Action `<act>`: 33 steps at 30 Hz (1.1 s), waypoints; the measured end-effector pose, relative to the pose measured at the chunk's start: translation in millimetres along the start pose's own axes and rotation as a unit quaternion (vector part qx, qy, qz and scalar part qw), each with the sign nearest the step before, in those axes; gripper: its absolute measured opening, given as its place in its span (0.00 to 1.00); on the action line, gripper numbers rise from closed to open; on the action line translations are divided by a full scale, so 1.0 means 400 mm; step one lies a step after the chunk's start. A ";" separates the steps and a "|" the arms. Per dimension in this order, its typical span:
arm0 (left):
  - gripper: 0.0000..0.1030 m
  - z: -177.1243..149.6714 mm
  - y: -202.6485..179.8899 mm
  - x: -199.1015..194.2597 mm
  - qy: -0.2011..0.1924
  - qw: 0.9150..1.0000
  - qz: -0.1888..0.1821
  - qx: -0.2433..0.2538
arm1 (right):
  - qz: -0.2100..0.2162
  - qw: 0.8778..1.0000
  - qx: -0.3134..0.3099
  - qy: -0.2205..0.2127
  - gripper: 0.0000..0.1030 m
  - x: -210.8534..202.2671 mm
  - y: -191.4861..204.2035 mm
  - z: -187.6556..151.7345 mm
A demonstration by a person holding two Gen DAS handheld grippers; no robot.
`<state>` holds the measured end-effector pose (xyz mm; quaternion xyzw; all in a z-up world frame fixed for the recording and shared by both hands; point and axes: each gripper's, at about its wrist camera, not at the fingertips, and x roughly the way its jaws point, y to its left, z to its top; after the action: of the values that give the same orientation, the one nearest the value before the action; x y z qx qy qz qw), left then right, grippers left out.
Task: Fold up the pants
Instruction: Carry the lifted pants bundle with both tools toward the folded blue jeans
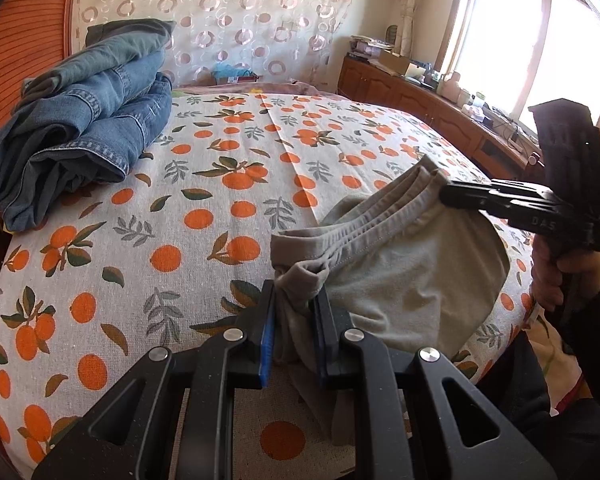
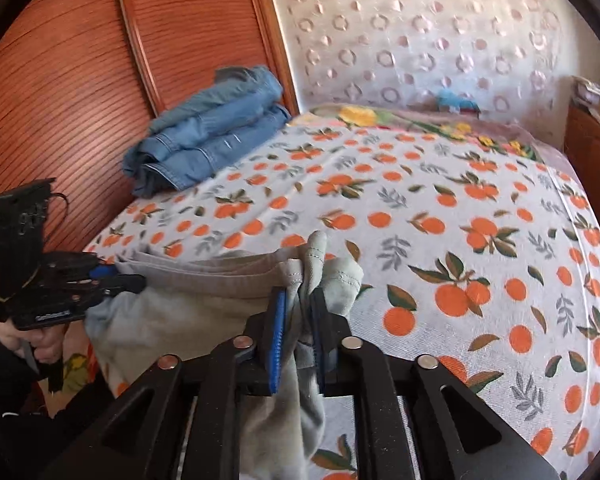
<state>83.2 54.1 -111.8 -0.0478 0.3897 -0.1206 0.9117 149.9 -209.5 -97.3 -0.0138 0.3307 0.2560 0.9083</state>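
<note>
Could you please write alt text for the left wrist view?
The left gripper pinches one end of the grey pants waistband, and the right gripper holds the other end above an orange-print bedspread. Folded jeans lie at far left.

Daylight from blown-out window, upper right of left view; heavy fisheye bending, dark corners; right view slightly motion-blurred.

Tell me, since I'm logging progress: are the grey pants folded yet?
Not yet: the grey pants hang bunched by the waistband between both grippers above the bed.
</note>
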 end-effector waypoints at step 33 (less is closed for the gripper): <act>0.16 0.084 -0.039 -0.127 -0.072 0.997 -0.009 0.005 | 0.009 0.999 0.010 -0.040 0.17 -0.088 0.019 0.070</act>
<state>70.7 51.9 -50.1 -0.0551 0.3220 -0.1268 0.9366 140.0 -213.7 -53.0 0.0090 0.2969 0.2614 0.9184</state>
